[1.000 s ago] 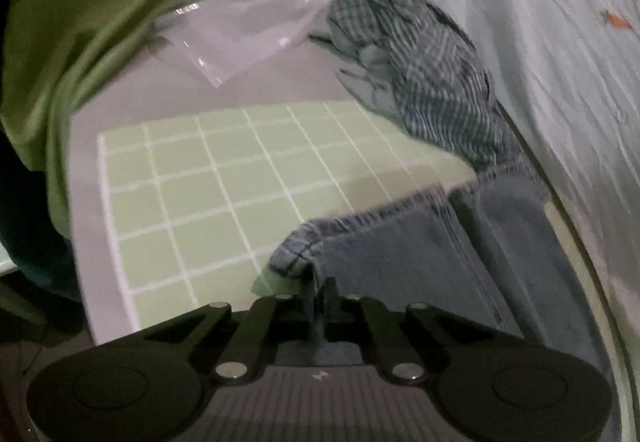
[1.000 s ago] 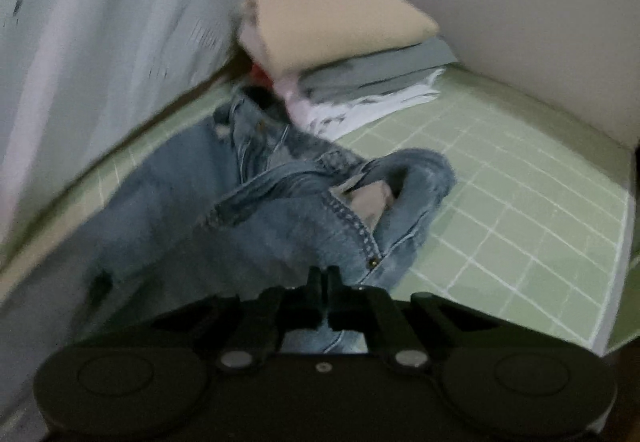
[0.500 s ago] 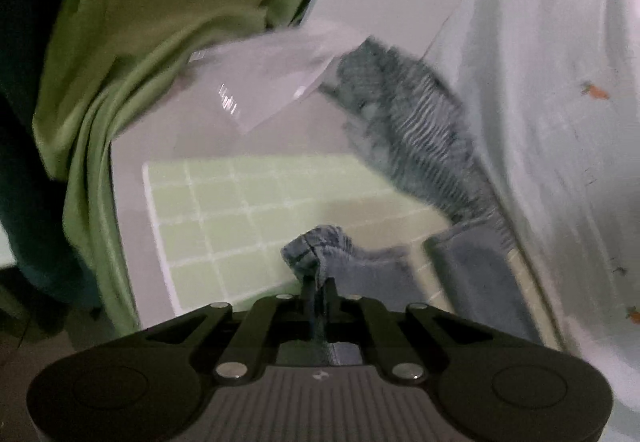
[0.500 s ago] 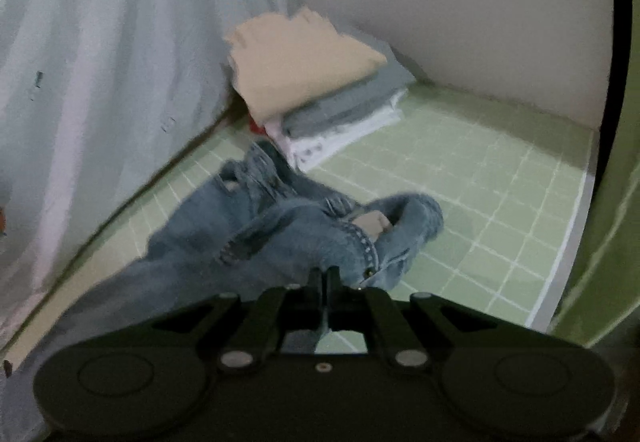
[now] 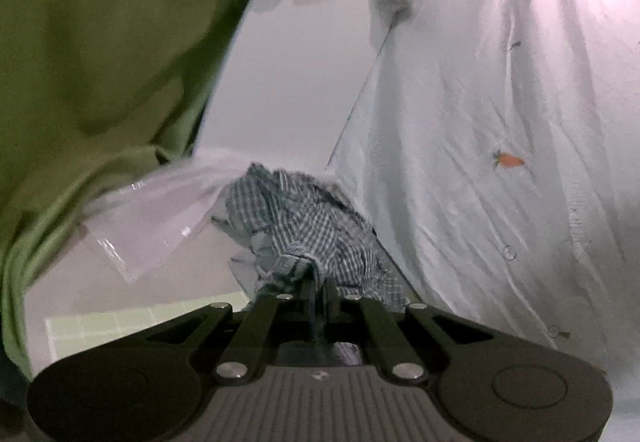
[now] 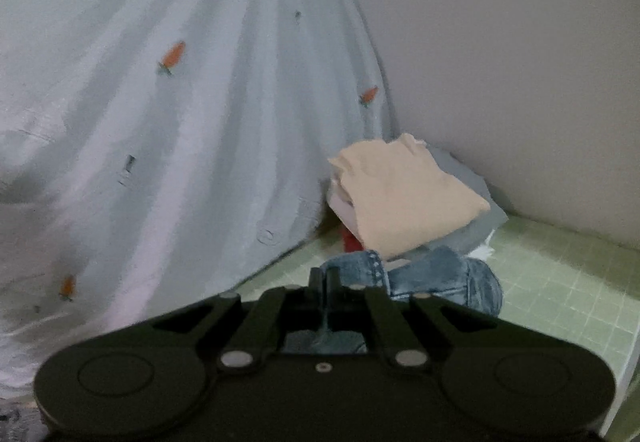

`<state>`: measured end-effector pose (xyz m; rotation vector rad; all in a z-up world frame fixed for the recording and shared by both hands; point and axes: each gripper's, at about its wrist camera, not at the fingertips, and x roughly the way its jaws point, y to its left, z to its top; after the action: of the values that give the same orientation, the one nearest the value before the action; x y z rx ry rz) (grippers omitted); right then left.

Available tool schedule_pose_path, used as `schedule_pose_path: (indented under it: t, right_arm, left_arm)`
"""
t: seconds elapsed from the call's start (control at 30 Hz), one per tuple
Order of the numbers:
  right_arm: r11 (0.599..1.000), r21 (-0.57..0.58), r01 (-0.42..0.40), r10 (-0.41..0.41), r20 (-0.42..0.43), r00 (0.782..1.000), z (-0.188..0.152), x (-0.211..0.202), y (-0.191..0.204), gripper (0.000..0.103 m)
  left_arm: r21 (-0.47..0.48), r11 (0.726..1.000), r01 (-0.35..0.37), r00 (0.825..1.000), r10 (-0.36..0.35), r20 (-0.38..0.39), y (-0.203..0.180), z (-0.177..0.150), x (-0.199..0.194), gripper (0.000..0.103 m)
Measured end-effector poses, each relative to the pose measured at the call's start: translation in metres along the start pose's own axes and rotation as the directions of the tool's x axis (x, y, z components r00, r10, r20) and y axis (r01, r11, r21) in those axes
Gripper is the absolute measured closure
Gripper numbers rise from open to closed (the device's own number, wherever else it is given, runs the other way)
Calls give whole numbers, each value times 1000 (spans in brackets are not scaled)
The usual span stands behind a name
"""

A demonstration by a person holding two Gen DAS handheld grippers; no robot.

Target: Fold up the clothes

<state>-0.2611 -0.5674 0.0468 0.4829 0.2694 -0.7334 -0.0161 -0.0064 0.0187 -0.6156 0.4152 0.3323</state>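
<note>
Left hand-held gripper [image 5: 319,292] first, closest to me: its jaws are pinched together on a thin fold of denim, one end of the jeans [image 6: 440,278], and I can see a strip of blue cloth running down between the fingers. Right hand-held gripper [image 6: 325,284] is the same, jaws closed tight on the other end, with the bunched denim hanging just past the fingertips over the counter [image 6: 560,282]. Both cameras look well above the green grid mat [image 5: 100,326], so I judge the jeans are lifted and slung between my two hands. For a clean fold I want both ends level and the cloth taut, no twist, then lay it down flat on the open mat. Careful on the left: the checked shirt [image 5: 312,230] lies just beyond the fingertips, with a clear plastic sheet [image 5: 152,217] beside it, and I don't want the denim dragging either one. On the right the folded stack [image 6: 404,193], beige on top, sits near the wall corner, so I'll keep the landing short of it. Behind everything hangs the pale carrot-print sheet [image 6: 180,101], and a green cloth [image 5: 88,61] drapes on my far left
</note>
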Motion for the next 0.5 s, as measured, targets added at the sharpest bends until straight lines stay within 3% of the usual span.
schedule_pose_path:
  t: [0.33, 0.5]
  right_arm:
    - [993, 16, 113, -111, -97, 989, -14, 85, 12, 101]
    - [989, -24, 145, -147, -105, 984, -8, 145, 36, 101]
  left_arm:
    - [22, 999, -25, 997, 27, -77, -65, -11, 88, 100]
    - [68, 997, 23, 995, -16, -96, -124, -16, 160, 100]
